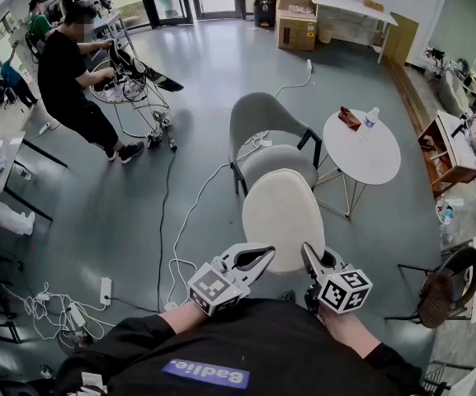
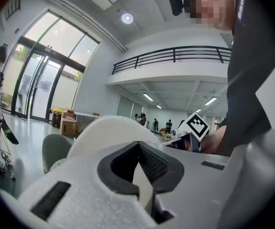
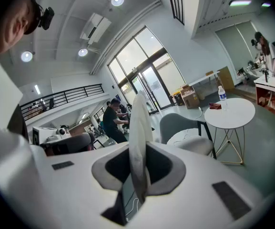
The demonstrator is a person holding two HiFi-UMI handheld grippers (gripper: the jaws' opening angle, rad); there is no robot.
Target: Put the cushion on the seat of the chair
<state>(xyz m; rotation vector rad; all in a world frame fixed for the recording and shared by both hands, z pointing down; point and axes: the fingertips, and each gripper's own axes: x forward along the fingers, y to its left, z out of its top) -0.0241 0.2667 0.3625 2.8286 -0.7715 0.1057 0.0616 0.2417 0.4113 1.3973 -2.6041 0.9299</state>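
Left gripper (image 1: 252, 264) and right gripper (image 1: 309, 261) each pinch the near rim of the cream cushion (image 1: 282, 214), held aloft before the grey chair (image 1: 264, 115) (seemingly light and floppy, so two rim grips suit it).

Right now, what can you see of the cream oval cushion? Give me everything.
The cream oval cushion is a thin, flat pad with a rounded outline and a plain, soft-looking fabric face; no pattern or ties show. It is held in the air by its near edge, with the left gripper and the right gripper each shut on that edge. It hangs in front of the grey chair, overlapping the seat in the head view, not yet laid on it.
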